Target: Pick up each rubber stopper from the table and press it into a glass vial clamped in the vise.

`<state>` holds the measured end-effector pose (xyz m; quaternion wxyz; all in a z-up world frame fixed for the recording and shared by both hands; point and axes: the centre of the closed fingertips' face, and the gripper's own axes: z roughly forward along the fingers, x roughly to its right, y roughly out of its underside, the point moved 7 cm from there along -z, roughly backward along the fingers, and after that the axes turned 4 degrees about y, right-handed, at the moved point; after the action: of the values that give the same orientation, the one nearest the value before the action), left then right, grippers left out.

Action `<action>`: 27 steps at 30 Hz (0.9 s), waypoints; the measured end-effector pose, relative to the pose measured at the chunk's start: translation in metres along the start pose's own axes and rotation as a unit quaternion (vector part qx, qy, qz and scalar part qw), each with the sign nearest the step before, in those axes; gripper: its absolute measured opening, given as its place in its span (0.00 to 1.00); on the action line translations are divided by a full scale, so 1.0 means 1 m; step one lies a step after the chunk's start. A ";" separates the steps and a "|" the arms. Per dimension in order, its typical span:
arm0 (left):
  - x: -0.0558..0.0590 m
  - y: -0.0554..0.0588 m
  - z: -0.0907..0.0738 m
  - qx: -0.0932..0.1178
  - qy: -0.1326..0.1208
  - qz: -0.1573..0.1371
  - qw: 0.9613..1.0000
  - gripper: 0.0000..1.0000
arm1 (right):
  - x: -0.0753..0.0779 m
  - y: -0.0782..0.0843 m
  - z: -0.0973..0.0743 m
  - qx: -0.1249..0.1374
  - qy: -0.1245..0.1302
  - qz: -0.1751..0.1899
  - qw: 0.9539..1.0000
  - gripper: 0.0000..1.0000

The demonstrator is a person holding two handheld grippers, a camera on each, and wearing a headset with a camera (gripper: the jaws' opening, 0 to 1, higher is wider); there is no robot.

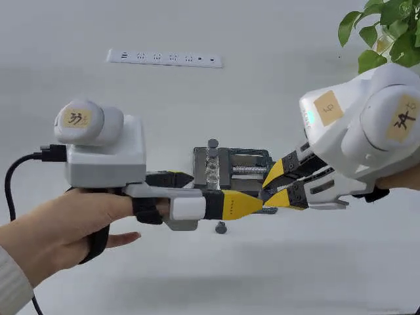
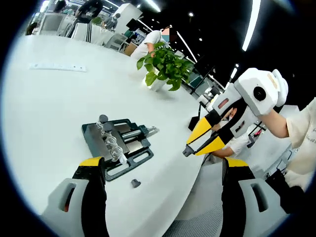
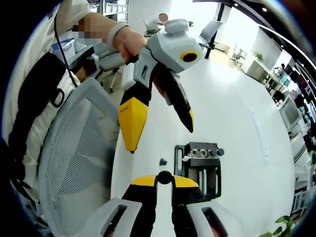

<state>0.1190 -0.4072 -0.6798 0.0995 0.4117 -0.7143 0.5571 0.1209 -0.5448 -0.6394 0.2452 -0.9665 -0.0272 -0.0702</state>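
**Q:** What is the condition of the right gripper?

**A:** Its fingers are closed almost fully on a small dark round rubber stopper, pinched at the very tips. This hold leaves the stopper's lower part exposed, presumably so that it can enter a vial mouth.

**Q:** And the left gripper?

**A:** Its fingers are spread wide and hold nothing. In the head view its body hovers above the white tabletop at 9 o'clock of the dark grey metal vise. It is judged to be on standby, off the pressing line.

**Q:** Where is the work?

**A:** A row of clear glass vials stands upright, clamped in the vise so the glass cannot shift under pressing force. The vial at the 12 o'clock end appears capped by a dark seated stopper. A loose grey stopper lies on the tabletop at 6 o'clock of the vise, near it.

**Q:** What does the next step call for?

**A:** The held stopper is at 3 o'clock of the vise, apart from the vials. It likely needs centring over an open vial and then a straight downward press. An off-axis push could tilt the stopper or side-load the glass.
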 end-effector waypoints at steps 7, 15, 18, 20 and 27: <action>-0.011 0.005 -0.008 -0.022 -0.044 0.084 0.995 0.99 | 0.005 0.000 0.002 -0.008 -0.009 -0.010 1.000 0.06; -0.018 0.007 -0.017 -0.018 -0.077 0.128 0.989 0.99 | 0.018 -0.001 0.005 -0.018 -0.016 -0.030 0.999 0.06; -0.022 0.010 -0.021 -0.023 -0.098 0.151 0.983 0.99 | 0.024 -0.002 0.008 -0.019 -0.018 -0.036 0.999 0.06; -0.022 0.011 -0.023 -0.021 -0.106 0.157 0.982 0.99 | 0.028 -0.003 0.010 -0.019 -0.017 -0.039 0.999 0.06; -0.032 0.019 -0.032 -0.036 -0.130 0.192 0.972 0.99 | 0.045 -0.008 0.021 -0.022 -0.021 -0.059 0.998 0.06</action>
<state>0.1156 -0.3628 -0.7010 -0.0885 0.3317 -0.8062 0.4818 0.1671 -0.5270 -0.6471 0.2184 -0.9698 -0.0875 -0.0646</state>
